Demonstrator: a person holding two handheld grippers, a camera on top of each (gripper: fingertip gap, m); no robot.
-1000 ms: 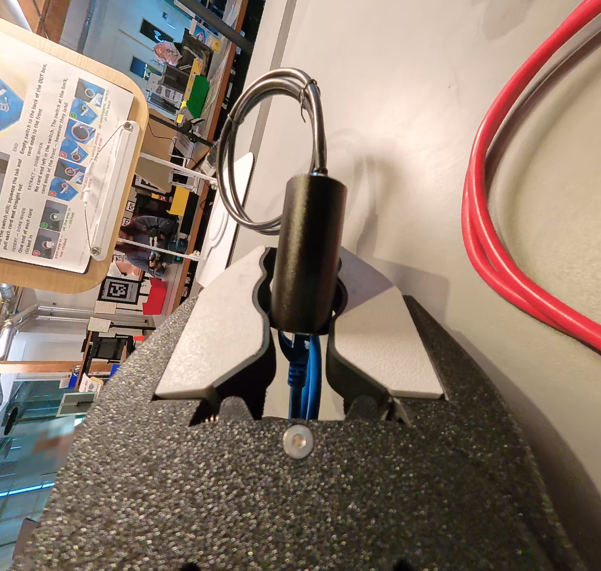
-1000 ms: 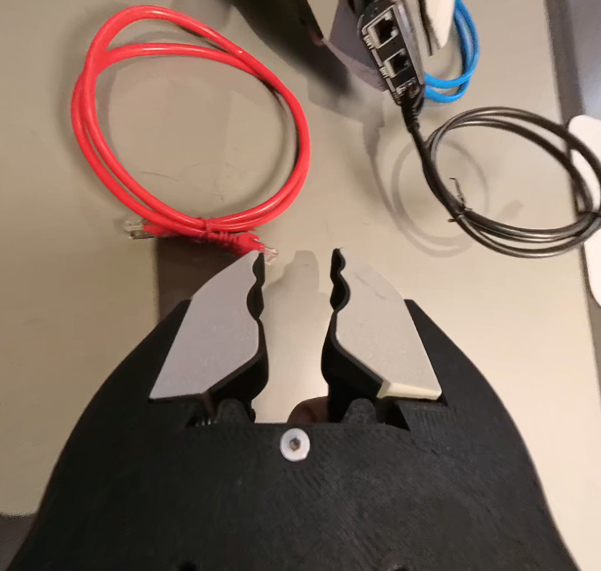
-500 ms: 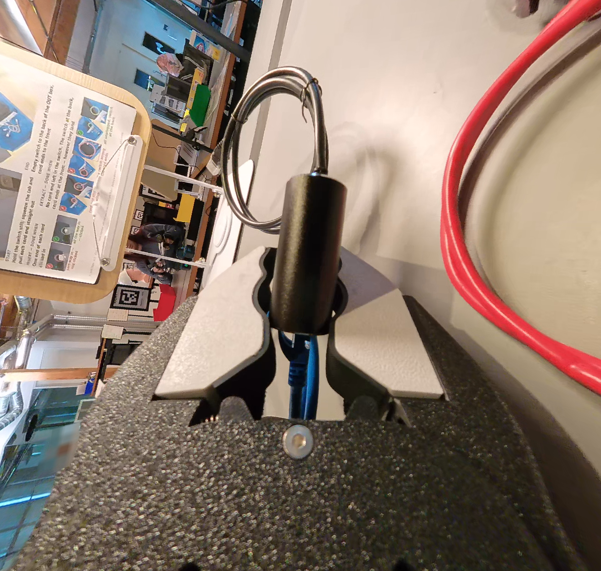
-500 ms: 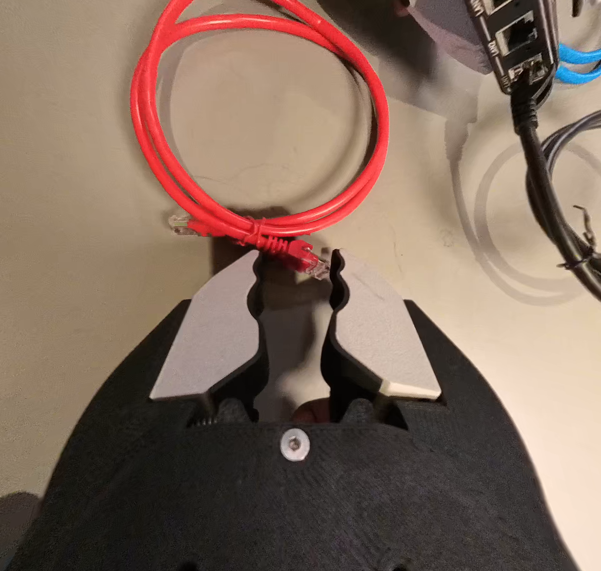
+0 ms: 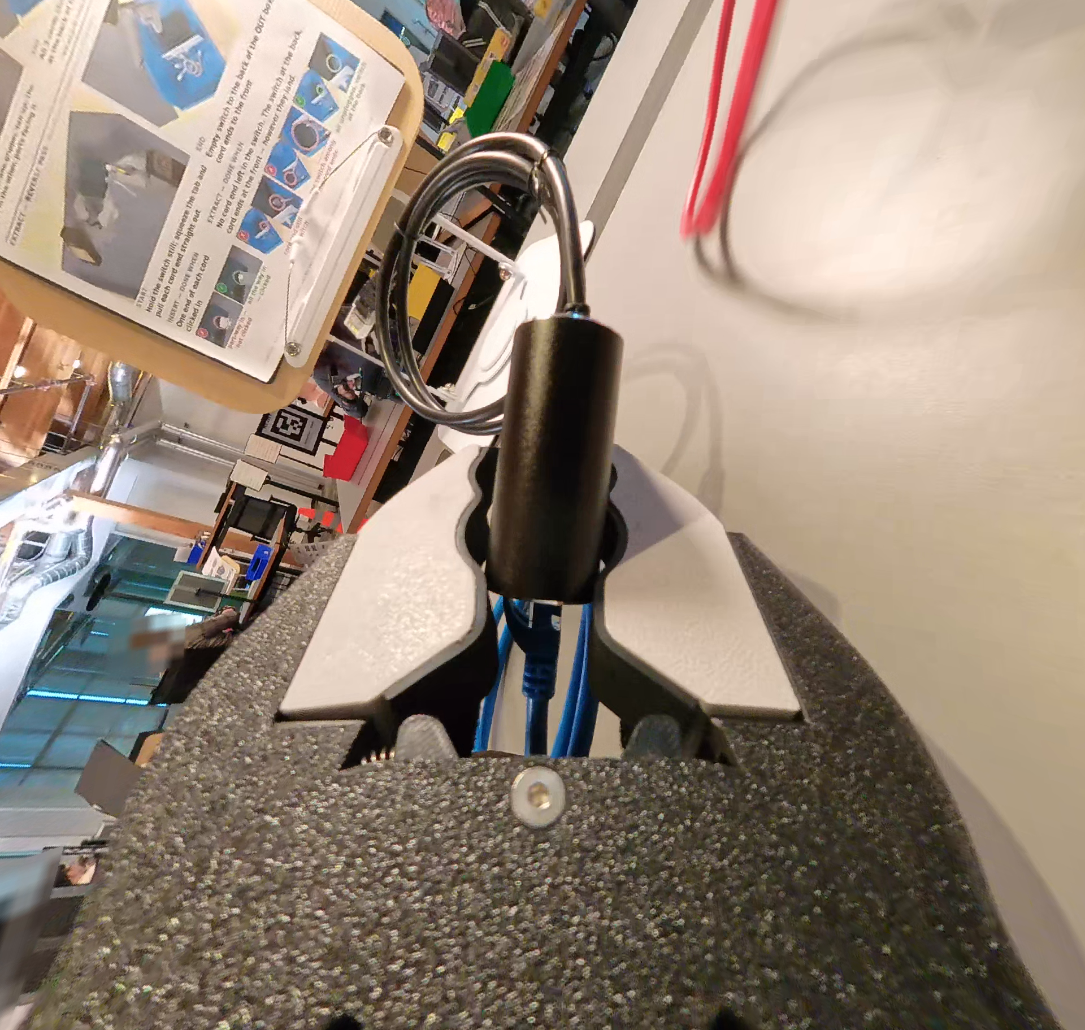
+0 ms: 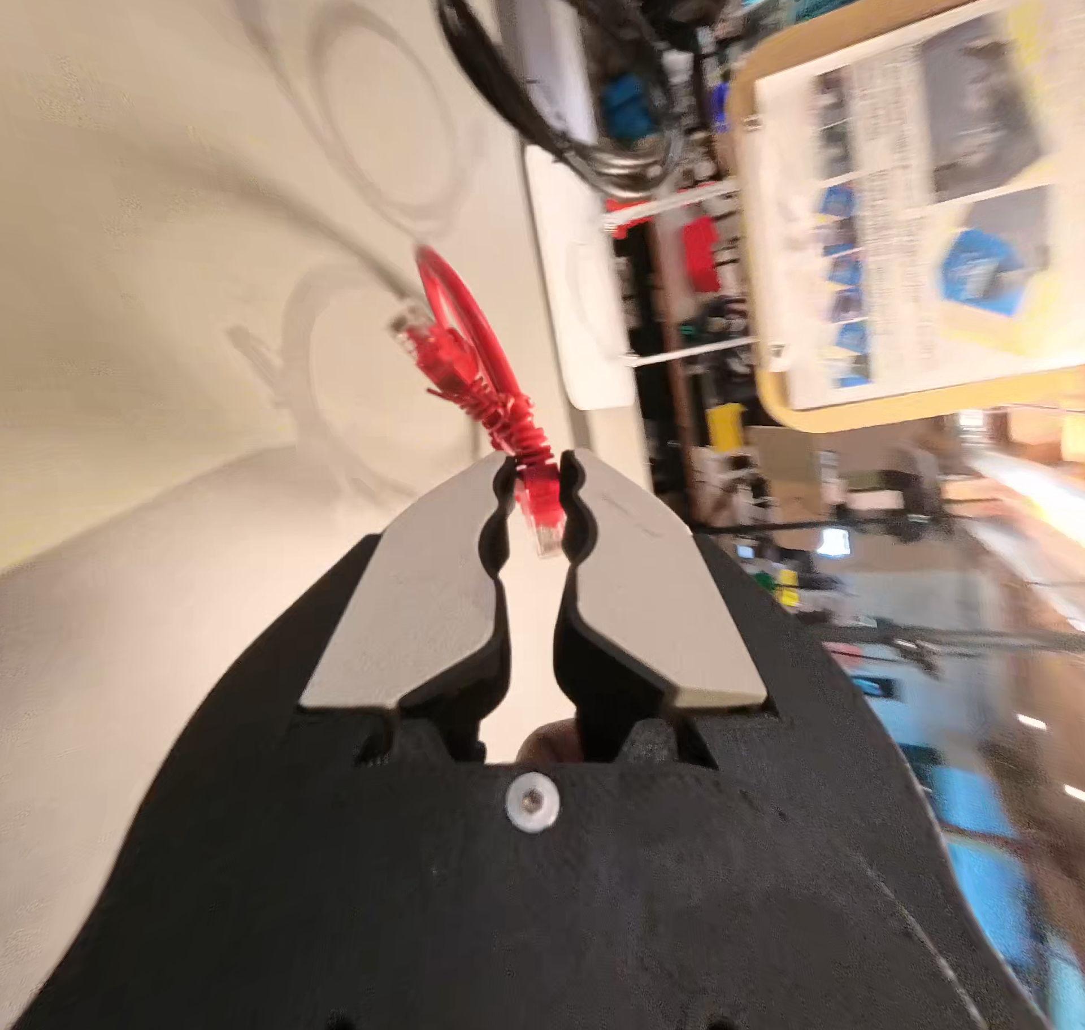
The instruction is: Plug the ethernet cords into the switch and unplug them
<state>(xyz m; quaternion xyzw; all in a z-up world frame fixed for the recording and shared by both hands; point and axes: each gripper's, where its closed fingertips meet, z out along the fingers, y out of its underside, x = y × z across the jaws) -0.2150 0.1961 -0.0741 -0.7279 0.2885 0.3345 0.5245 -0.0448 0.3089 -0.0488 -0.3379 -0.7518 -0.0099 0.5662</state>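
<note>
My left gripper is shut on the black switch, held off the table with its long side toward the camera. A coiled black cord hangs from the switch's far end, and a blue cord is plugged into its near end, between the jaws. My right gripper is shut on the red cord's plug, lifted above the table. The red cord's coil dangles ahead with its other clear-tipped plug free. The red cord also shows, blurred, at the top of the left wrist view.
The beige table runs under both grippers. A wooden board with an instruction sheet stands beyond the table; it also shows in the right wrist view. A white tray lies at the table's far edge. Workshop shelves lie behind. There is about 20 centimetres between the tips of the two grippers.
My right gripper closed on the red cord's plug and lifted it off the table, swinging to face the board. My left gripper raised and turned the switch; the red cord left its right side.
</note>
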